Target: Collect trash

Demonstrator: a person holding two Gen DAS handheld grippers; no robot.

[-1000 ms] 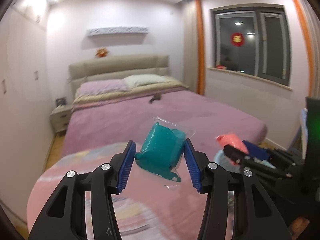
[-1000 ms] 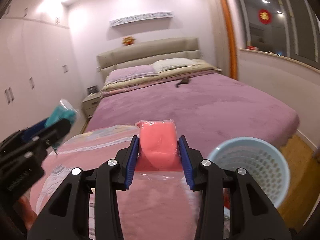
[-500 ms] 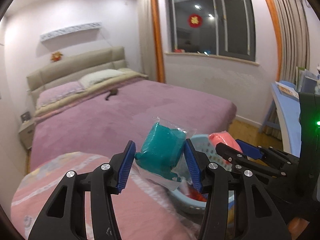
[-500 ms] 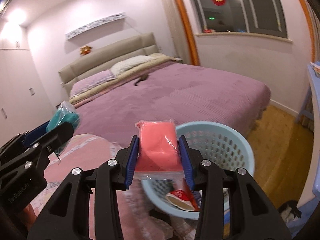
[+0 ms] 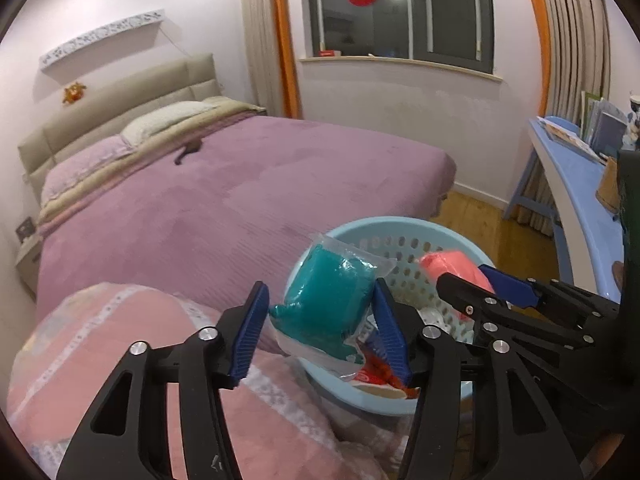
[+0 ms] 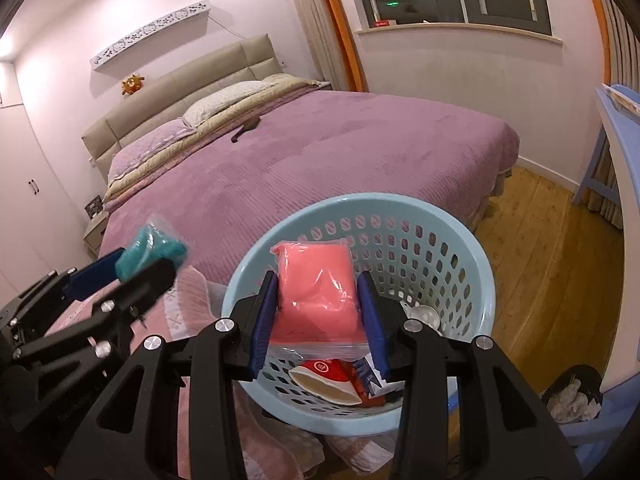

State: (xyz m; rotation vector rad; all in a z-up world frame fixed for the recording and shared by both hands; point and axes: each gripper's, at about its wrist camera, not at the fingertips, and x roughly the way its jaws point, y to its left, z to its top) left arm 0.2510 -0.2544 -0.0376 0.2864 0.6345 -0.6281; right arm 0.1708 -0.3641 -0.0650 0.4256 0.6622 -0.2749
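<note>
Left gripper [image 5: 320, 320]: pointed forward and down; jaws had just been opening, the left pad stood clear of the teal packet [image 5: 326, 300], the right pad lay against it.
Right gripper [image 6: 318, 312]: pointed forward and down, just beside the left one on its right; both blue pads pressed on the pink packet [image 6: 316, 292] between them.
Fingers: black, blue-padded, both pairs in view.

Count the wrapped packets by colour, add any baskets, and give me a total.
Teal packet: 1
Pink packet: 1
Light blue basket: 1
Total: 3
</note>
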